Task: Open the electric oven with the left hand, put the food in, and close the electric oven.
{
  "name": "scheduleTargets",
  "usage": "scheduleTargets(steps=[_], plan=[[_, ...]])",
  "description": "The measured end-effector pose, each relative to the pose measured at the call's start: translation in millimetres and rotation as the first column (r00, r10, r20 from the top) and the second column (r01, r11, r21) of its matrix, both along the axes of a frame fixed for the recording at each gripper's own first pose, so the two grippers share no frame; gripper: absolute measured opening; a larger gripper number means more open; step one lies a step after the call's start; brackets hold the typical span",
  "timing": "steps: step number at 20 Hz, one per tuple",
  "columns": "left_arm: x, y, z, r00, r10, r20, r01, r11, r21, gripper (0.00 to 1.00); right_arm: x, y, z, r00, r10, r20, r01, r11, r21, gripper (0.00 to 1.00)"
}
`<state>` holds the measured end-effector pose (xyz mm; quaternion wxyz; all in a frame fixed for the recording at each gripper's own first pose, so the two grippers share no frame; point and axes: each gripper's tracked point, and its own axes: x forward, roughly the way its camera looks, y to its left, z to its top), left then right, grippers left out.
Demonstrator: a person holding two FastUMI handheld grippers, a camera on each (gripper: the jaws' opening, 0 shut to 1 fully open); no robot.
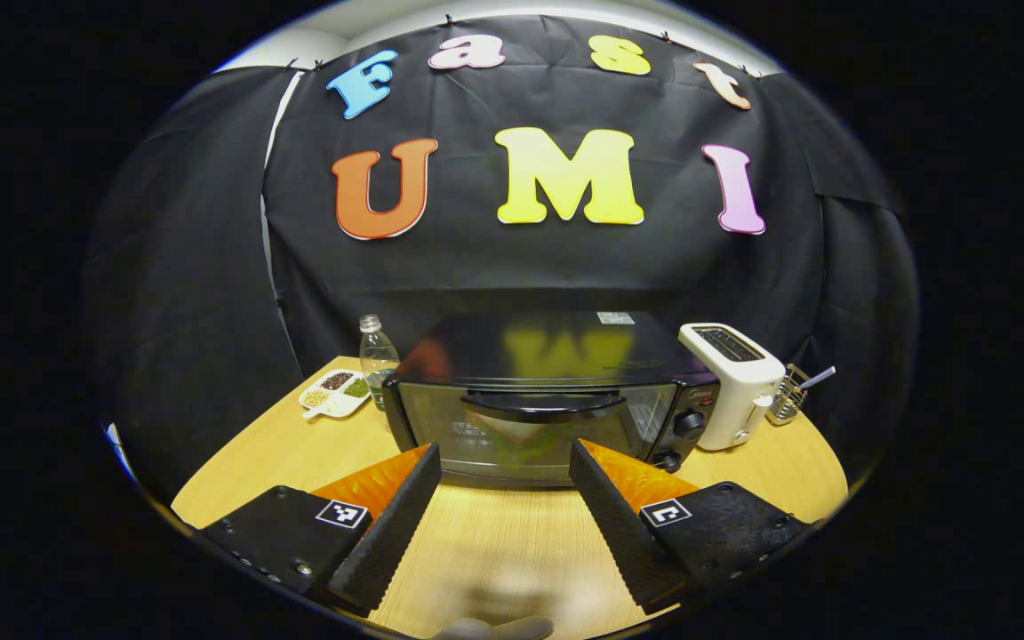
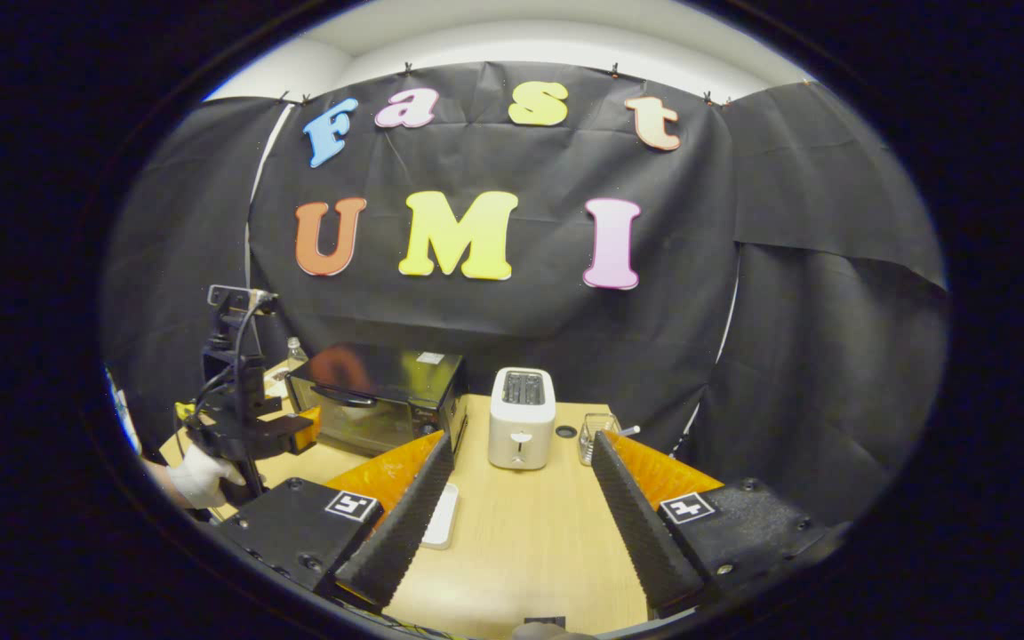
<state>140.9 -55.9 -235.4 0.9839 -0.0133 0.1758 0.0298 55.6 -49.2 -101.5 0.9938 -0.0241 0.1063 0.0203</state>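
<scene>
Straight ahead of the left gripper (image 1: pixel 505 462), just beyond its spread, empty fingers, stands the electric oven (image 1: pixel 548 400) with its door shut and the dark handle (image 1: pixel 544 403) running across the top of the glass. The step in hand looks to be the approach for opening: the fingers are not yet on the handle, so the next move calls for lifting a little, closing in until the bar sits between the pads, clenching, and pulling the door down and toward the person.

The right gripper (image 2: pixel 521 467) is also released and holds nothing; between its fingers, farther off, stands one white toaster (image 2: pixel 521 418), and just beside its left finger lies one flat white piece (image 2: pixel 441 516) on the table (image 2: pixel 521 542), which I cannot identify.

Counted: one oven, one toaster, one clear bottle (image 1: pixel 377 356), one divided dish (image 1: pixel 334 393), one wire holder (image 1: pixel 792 391).
</scene>
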Motion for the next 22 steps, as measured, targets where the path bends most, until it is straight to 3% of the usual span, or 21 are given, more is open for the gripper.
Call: scheduleTargets(steps=[2,5,7,8,12,14,15,16,18,21,22], plan=[[-22.3,6.8,36.0,0.999,-0.004,0.045,0.004,1.0,-0.007,0.96,-4.6,10.3,12.2,1.0,0.011,0.023,-0.011,1.0,0.012,1.0],[-53.7,21.0,98.8,0.99,-0.011,0.141,0.011,1.0,0.0,0.95,-11.4,23.9,38.0,0.996,0.023,0.08,-0.025,0.999,0.019,0.95],[-77.3,34.1,141.4,0.979,-0.007,0.203,0.006,1.0,0.006,0.95,-17.1,27.9,55.5,0.993,0.009,0.117,-0.012,0.999,0.029,1.0],[-87.2,40.2,155.4,0.975,-0.007,0.224,0.007,1.0,0.001,0.95,-20.7,31.0,64.8,0.991,0.005,0.137,-0.011,0.999,0.041,0.95],[-129.1,66.1,219.9,0.947,0.012,0.321,-0.018,1.0,0.015,0.95,-34.4,42.6,103.5,0.976,-0.015,0.216,-0.004,0.996,0.086,1.0],[-149.8,70.3,234.4,0.944,0.01,0.33,-0.016,1.0,0.017,0.95,-42.8,45.7,120.8,0.965,-0.026,0.26,0.006,0.997,0.079,0.95],[-156.2,65.9,239.2,0.941,-0.001,0.339,-0.002,1.0,0.006,0.94,-47.2,49.8,127.6,0.96,-0.025,0.278,0.004,0.997,0.077,1.0],[-161.2,66.2,241.7,0.941,-0.002,0.338,0.001,1.0,0.004,0.94,-50.8,53.8,129.7,0.958,-0.025,0.287,0.004,0.997,0.074,0.94],[-170.3,69.9,239.9,0.943,-0.012,0.332,0.008,1.0,0.012,0.94,-58.0,63.6,130.7,0.957,-0.016,0.289,-0.004,0.998,0.07,1.0],[-172.4,72.6,245.5,0.94,-0.022,0.341,0.016,1.0,0.021,0.94,-64.8,70.5,127.4,0.961,-0.012,0.278,-0.009,0.997,0.075,0.95],[-172.3,72.8,248.4,0.938,-0.025,0.347,0.019,1.0,0.019,0.94,-66.2,71.1,127.3,0.961,-0.014,0.276,-0.009,0.997,0.08,1.0]])
